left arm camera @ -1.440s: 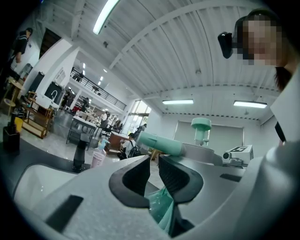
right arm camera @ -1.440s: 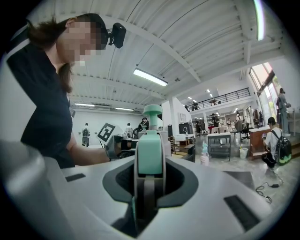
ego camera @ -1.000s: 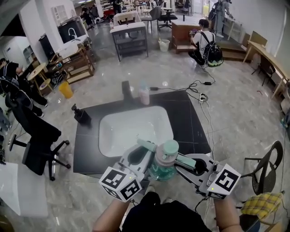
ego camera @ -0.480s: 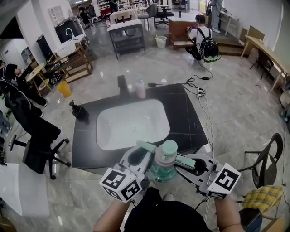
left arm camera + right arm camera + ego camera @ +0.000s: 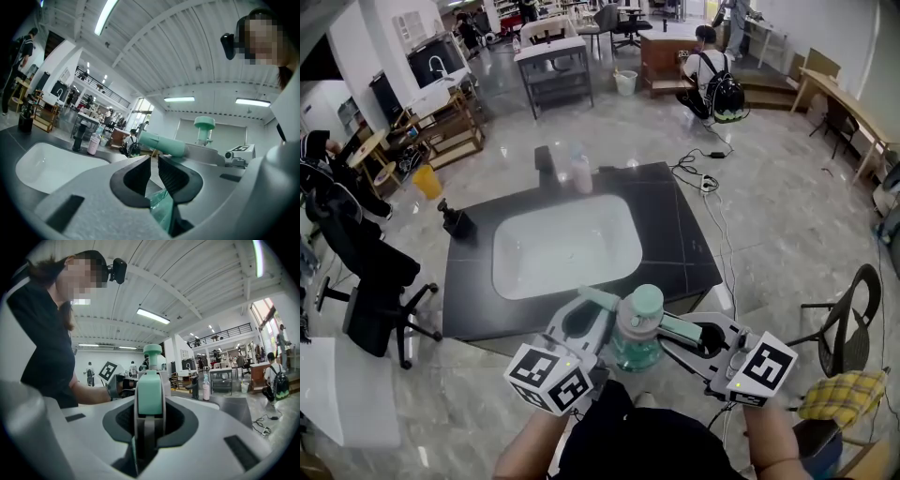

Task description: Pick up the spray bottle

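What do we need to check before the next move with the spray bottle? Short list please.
1. Right gripper clamped on the spray bottle: ok, the teal spray head sits tight between its jaws.
2. Left gripper gripping: cannot tell. Its jaws are almost together, and the bottle's green body shows only below them.
3. Bottle upright: ok, cap on top.
4. Bottle off the black countertop: ok, held up at its near edge.
5. Pink bottle out of the way: ok, it stands at the far edge, beyond the white sink.
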`<action>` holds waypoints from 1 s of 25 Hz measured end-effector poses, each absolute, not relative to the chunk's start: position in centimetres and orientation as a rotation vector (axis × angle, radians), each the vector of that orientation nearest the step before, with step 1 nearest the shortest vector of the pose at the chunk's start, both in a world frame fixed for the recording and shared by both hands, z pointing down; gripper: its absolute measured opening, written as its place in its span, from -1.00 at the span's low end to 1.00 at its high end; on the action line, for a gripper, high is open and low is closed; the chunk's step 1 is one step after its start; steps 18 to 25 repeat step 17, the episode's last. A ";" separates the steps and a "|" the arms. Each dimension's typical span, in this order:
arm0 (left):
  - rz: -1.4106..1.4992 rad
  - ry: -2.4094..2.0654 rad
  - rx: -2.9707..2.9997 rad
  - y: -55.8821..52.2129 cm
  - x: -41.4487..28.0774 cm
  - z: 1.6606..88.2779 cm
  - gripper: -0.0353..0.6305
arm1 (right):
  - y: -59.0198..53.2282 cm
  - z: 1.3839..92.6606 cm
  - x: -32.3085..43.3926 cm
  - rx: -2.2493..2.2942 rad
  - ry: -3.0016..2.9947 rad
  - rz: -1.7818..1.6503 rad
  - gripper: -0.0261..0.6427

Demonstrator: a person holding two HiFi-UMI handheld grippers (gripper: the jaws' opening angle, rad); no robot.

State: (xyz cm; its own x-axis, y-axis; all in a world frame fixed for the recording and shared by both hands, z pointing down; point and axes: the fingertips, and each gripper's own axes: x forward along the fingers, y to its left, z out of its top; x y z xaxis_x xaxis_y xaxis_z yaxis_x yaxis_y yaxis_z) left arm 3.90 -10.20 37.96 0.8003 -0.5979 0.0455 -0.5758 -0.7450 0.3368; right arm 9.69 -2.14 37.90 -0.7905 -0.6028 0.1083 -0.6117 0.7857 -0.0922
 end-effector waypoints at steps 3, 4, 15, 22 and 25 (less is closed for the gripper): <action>-0.094 -0.885 2.653 -9.6 4.0 38.2 -0.75 | -1.5 38.1 9.8 0.995 -2.892 0.187 -0.72; -0.097 -0.883 2.653 -9.4 4.1 38.3 -0.75 | -1.3 38.2 9.9 0.997 -2.891 0.186 -0.72; -0.112 -0.874 2.642 -9.0 4.3 38.9 -0.75 | -0.6 38.7 9.8 1.013 -2.877 0.193 -0.72; -0.120 -0.878 2.642 -9.0 4.2 38.7 -0.75 | -0.6 38.4 9.7 1.015 -2.884 0.183 -0.72; -0.120 -0.878 2.642 -9.0 4.2 38.7 -0.75 | -0.6 38.4 9.7 1.015 -2.884 0.183 -0.72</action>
